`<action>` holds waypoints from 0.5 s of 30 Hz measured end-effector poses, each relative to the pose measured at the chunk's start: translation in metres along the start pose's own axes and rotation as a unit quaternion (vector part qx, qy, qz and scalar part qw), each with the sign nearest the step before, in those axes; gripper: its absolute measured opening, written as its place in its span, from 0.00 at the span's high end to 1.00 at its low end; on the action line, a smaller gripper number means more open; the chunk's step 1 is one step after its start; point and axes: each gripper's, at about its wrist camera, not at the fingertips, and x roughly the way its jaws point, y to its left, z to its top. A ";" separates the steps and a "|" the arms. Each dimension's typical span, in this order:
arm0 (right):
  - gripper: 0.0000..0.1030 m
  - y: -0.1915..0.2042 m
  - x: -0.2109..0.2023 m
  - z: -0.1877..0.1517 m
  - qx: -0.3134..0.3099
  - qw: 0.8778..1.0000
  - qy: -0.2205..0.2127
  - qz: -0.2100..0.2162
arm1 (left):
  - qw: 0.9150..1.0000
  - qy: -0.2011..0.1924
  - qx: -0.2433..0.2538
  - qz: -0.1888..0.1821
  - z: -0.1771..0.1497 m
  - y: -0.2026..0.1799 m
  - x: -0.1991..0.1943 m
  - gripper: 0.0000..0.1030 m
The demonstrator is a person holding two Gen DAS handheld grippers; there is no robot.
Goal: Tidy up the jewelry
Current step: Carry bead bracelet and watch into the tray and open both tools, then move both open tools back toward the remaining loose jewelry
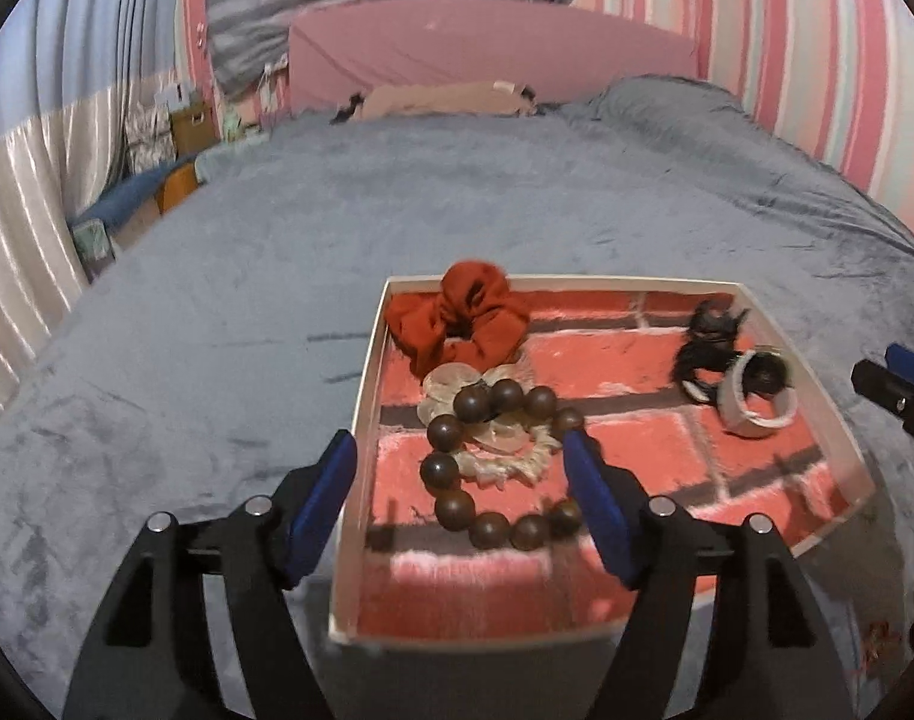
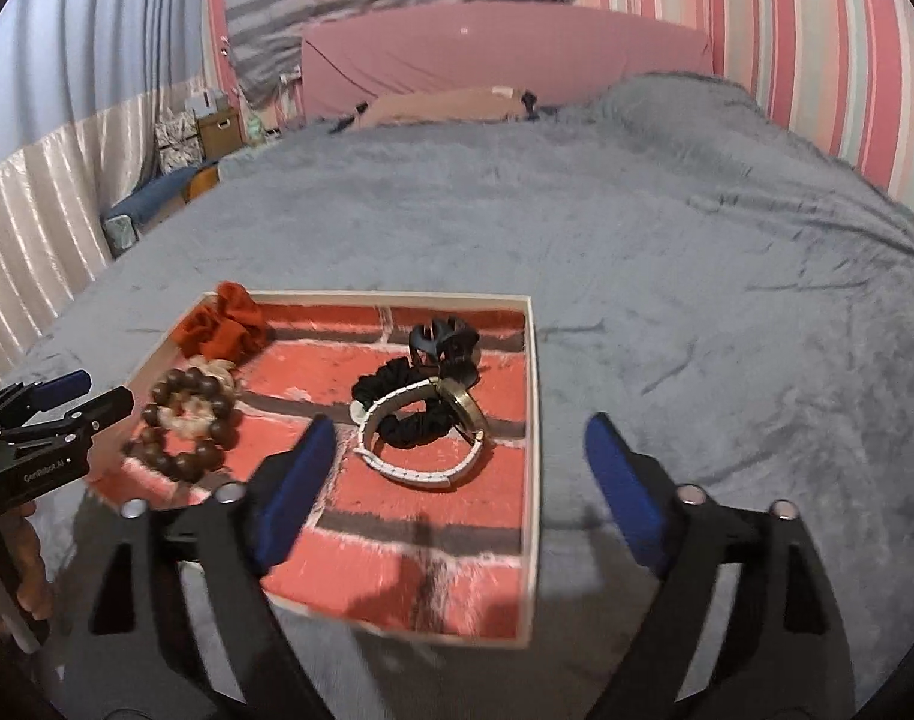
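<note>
Crowding the tray (image 2: 532, 420): bead bracelet (image 1: 487, 462), scrunchies, watch (image 2: 421, 432).

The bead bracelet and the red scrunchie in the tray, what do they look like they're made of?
Bead bracelet: likely polished wood, since the round dark brown beads carry small glossy highlights; dark stone cannot be ruled out. Red scrunchie: soft woven fabric, matte, gathered into loose folds with no shine.

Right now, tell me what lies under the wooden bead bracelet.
The bead bracelet rests partly on a cream frilly scrunchie, on the box's brick-patterned floor. Whatever lies beneath the scrunchie is covered.
</note>
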 end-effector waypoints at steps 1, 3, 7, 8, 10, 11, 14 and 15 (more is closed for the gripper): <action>0.13 0.000 -0.008 0.000 -0.002 1.000 -0.004 -0.001 | 1.000 -0.004 0.004 -0.001 -0.002 -0.001 -0.011 0.29; 0.08 -0.001 -0.030 0.000 -0.010 1.000 -0.014 -0.007 | 1.000 -0.012 0.013 0.000 -0.006 -0.002 -0.031 0.19; 0.04 -0.004 -0.067 -0.001 -0.028 0.999 -0.034 -0.027 | 0.999 -0.029 0.018 0.005 -0.018 0.002 -0.072 0.17; 0.04 -0.005 -0.076 -0.003 -0.029 0.998 -0.037 -0.032 | 0.999 -0.029 0.014 0.004 -0.021 0.005 -0.082 0.15; 0.04 -0.008 -0.094 -0.008 -0.028 0.998 -0.039 -0.037 | 0.999 -0.034 0.004 0.002 -0.027 0.010 -0.099 0.13; 0.04 -0.009 -0.101 -0.011 -0.027 0.998 -0.039 -0.037 | 0.999 -0.036 -0.001 -0.001 -0.033 0.012 -0.111 0.12; 0.04 -0.010 -0.122 -0.024 -0.029 0.998 -0.037 -0.046 | 0.999 -0.038 -0.001 0.003 -0.044 0.013 -0.133 0.12; 0.04 -0.009 -0.131 -0.031 -0.033 0.997 -0.037 -0.051 | 0.999 -0.039 -0.002 0.007 -0.050 0.013 -0.141 0.12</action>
